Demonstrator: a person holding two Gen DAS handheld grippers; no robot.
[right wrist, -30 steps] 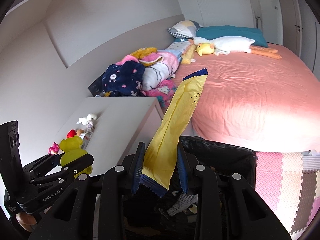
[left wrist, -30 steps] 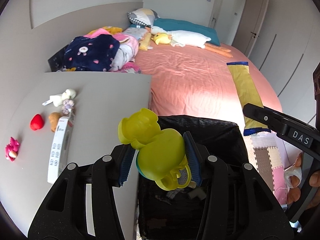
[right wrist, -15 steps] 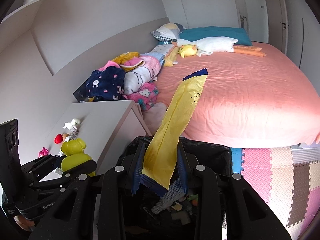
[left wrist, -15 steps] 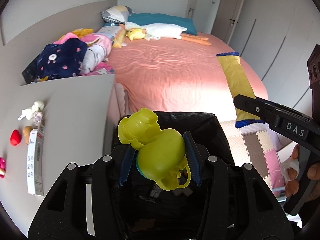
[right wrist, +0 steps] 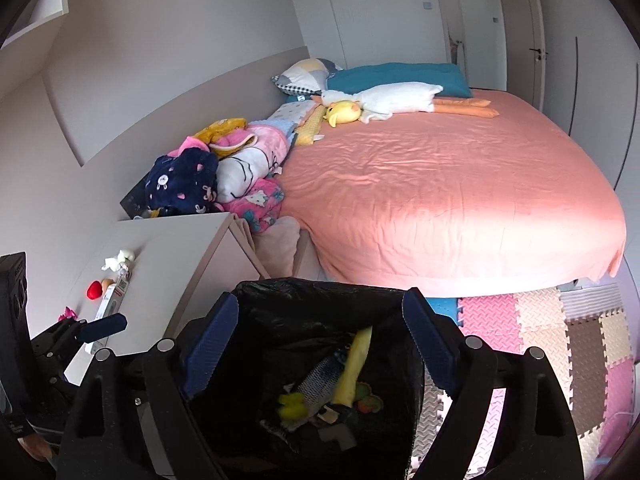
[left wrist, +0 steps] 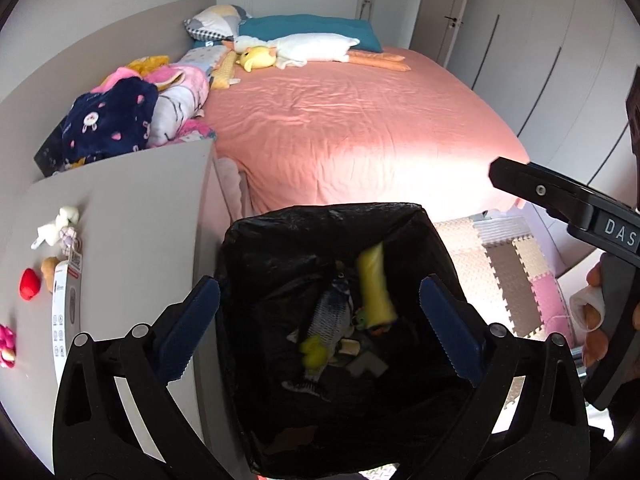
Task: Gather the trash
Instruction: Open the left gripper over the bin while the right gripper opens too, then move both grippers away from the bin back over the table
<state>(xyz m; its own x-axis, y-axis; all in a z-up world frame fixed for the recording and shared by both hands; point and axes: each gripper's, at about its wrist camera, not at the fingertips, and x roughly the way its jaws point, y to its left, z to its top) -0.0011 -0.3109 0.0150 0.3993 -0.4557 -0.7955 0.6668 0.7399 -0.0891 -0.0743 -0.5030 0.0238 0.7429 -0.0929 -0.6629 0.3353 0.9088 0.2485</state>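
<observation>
A bin lined with a black bag [left wrist: 240,240] stands between the white cabinet and the bed; it also shows in the right wrist view [right wrist: 280,292]. My left gripper [left wrist: 320,320] is open and empty above the bin mouth. My right gripper [right wrist: 316,344] is open and empty above it too. Inside the bin lie the yellow wrapper [left wrist: 374,288] [right wrist: 354,368], the yellow toy [left wrist: 314,352] [right wrist: 292,404], a grey fish-like item [left wrist: 330,312] and other scraps.
The white cabinet [left wrist: 132,216] to the left holds small toys, a red one [left wrist: 29,285] and a white box [left wrist: 66,308]. The pink bed [left wrist: 360,132] lies behind the bin. Foam floor mats [right wrist: 560,340] are to the right.
Both grippers have opened. The yellow toy has dropped from the left gripper and the yellow wrapper from the right gripper into the bin.
</observation>
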